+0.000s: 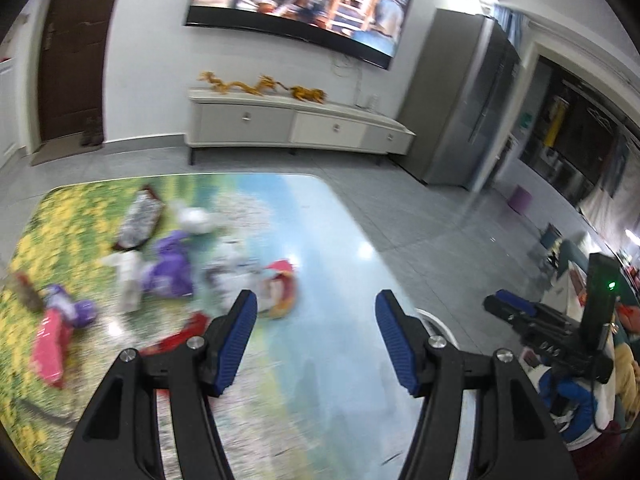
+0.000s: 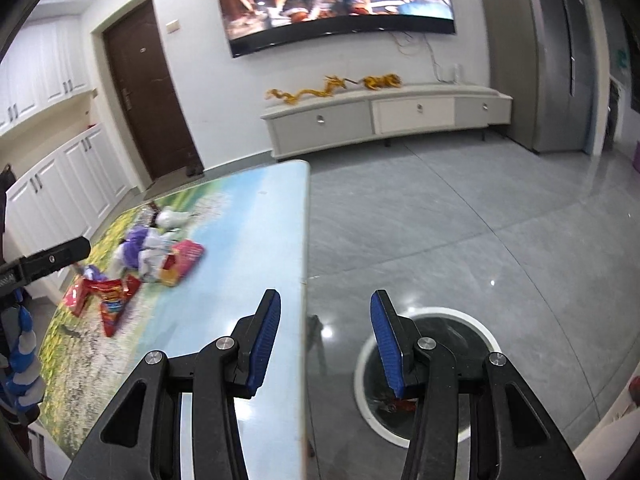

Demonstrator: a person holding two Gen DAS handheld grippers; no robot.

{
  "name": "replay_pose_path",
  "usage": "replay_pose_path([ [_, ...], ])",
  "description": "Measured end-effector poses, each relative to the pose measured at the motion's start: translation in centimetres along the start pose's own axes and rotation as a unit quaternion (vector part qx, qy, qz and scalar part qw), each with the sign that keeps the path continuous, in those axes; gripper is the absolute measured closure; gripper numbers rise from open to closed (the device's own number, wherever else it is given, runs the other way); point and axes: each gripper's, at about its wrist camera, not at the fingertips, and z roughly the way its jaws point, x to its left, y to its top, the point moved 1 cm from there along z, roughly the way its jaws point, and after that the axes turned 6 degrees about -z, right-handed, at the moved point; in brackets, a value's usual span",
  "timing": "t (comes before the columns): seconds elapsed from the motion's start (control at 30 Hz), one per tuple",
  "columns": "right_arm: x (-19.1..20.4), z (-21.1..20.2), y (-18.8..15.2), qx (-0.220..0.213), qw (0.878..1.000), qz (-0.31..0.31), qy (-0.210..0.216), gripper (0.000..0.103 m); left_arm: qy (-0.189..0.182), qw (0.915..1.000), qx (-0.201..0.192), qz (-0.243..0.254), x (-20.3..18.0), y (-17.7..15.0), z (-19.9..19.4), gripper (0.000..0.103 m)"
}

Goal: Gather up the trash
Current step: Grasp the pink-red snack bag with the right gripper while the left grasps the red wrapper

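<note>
Several pieces of trash lie on the left part of a table with a landscape print [image 1: 320,248]: purple wrappers [image 1: 168,268], white crumpled paper [image 1: 196,218], a pink packet [image 1: 50,344], a red wrapper [image 1: 176,338] and a red-yellow wrapper [image 1: 282,288]. My left gripper [image 1: 316,340] is open and empty above the table, just right of the pile. My right gripper [image 2: 325,340] is open and empty, straddling the table's right edge [image 2: 304,280]. A round white-rimmed trash bin [image 2: 432,364] stands on the floor below it, with some trash inside. The pile also shows in the right wrist view [image 2: 156,256].
A white TV cabinet [image 1: 296,124] stands against the far wall under a large TV [image 1: 304,0]. A grey fridge [image 1: 464,100] is at the right, a dark door [image 1: 72,52] at the left. Grey tile floor [image 2: 460,220] lies right of the table.
</note>
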Motion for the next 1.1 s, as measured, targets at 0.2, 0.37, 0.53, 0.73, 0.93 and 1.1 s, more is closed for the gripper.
replay_pose_path([
  [0.2, 4.0, 0.8, 1.5, -0.001, 0.999, -0.032, 0.021, 0.057, 0.043, 0.9987, -0.001, -0.029, 4.9, -1.6, -0.8, 0.043],
  [0.37, 7.7, 3.3, 3.0, 0.009, 0.998, -0.051, 0.043, 0.057, 0.06, 0.9974, 0.012, -0.038, 7.2, -2.1, 0.5, 0.043],
  [0.53, 10.4, 6.6, 4.1, 0.025, 0.996, -0.066, 0.063, 0.057, 0.072, 0.9967, 0.027, -0.026, 8.1, -2.3, 2.5, 0.043],
  [0.73, 12.7, 11.2, 4.9, 0.049, 0.993, -0.065, 0.083, 0.057, 0.071, 0.9962, 0.046, -0.019, 9.0, -2.6, 4.7, 0.043],
  [0.93, 14.1, 14.6, 5.5, 0.065, 0.992, -0.058, 0.094, 0.057, 0.065, 0.996, 0.056, -0.023, 9.8, -2.7, 6.0, 0.044],
  [1.1, 14.8, 16.7, 5.4, 0.08, 0.99, -0.043, 0.106, 0.057, 0.06, 0.9961, 0.061, -0.022, 9.8, -3.0, 6.3, 0.044],
])
